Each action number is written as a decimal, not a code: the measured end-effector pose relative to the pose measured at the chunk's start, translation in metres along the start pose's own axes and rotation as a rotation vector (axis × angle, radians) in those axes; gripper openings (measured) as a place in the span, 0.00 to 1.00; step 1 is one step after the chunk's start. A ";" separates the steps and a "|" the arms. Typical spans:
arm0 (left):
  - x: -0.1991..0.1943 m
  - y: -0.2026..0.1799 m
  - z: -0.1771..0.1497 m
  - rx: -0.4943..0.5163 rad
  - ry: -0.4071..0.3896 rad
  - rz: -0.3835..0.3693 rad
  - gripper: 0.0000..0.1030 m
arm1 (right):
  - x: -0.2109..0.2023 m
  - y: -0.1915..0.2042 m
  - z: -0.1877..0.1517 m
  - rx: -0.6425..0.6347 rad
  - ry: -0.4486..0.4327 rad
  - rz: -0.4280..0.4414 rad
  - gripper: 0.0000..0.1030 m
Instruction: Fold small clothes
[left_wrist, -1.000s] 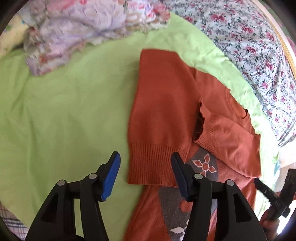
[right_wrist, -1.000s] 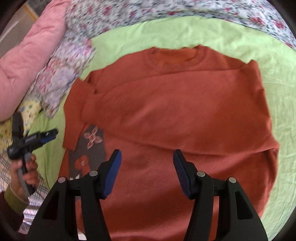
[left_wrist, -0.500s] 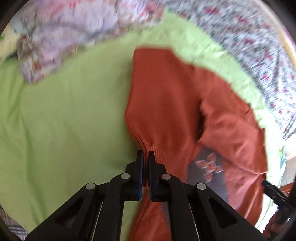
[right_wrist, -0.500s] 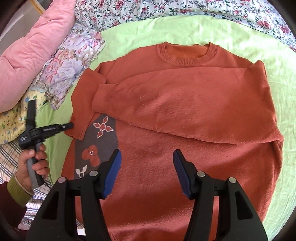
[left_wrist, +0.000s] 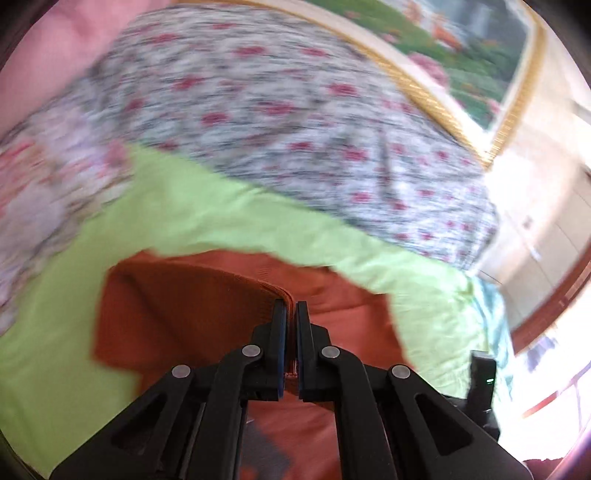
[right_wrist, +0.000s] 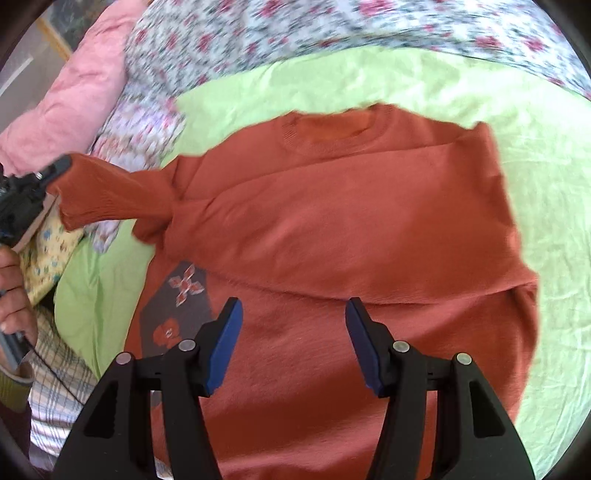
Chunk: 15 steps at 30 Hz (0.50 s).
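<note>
An orange knit sweater (right_wrist: 351, 229) lies on a lime green sheet (right_wrist: 535, 122), neck away from me, with one sleeve folded across the chest and a grey flower patch (right_wrist: 181, 295) at its left. My left gripper (left_wrist: 291, 308) is shut on the ribbed cuff of the other sleeve (left_wrist: 192, 295) and holds it lifted off the bed; it shows at the left of the right wrist view (right_wrist: 62, 166) with the sleeve (right_wrist: 110, 192) stretched out. My right gripper (right_wrist: 291, 310) is open and empty above the sweater's lower body.
A floral quilt (left_wrist: 295, 110) lies beyond the sheet, with a pink pillow (right_wrist: 85, 96) and floral cushions (right_wrist: 140, 133) at the left. A framed picture (left_wrist: 461, 55) hangs behind. A checked cloth (right_wrist: 59, 376) lies at the lower left.
My left gripper shut on the sleeve cuff, then lifted it up and outward to the left. My right gripper stayed open over the sweater.
</note>
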<state>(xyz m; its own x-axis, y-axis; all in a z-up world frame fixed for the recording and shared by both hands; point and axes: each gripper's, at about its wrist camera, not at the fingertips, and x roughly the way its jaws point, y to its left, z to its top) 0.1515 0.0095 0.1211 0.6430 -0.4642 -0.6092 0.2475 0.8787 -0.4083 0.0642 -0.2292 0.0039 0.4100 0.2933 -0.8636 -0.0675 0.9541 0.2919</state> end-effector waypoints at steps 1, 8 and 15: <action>0.012 -0.013 0.002 0.014 0.008 -0.025 0.02 | -0.004 -0.006 0.001 0.015 -0.017 -0.004 0.57; 0.115 -0.088 -0.002 0.054 0.114 -0.165 0.02 | -0.032 -0.072 0.001 0.178 -0.100 -0.082 0.57; 0.218 -0.124 -0.037 0.119 0.260 -0.186 0.02 | -0.044 -0.123 -0.012 0.308 -0.126 -0.135 0.57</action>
<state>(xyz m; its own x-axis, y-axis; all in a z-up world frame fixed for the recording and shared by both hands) 0.2341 -0.2053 0.0133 0.3761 -0.6174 -0.6909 0.4359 0.7759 -0.4561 0.0432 -0.3591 0.0007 0.5066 0.1372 -0.8512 0.2643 0.9150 0.3048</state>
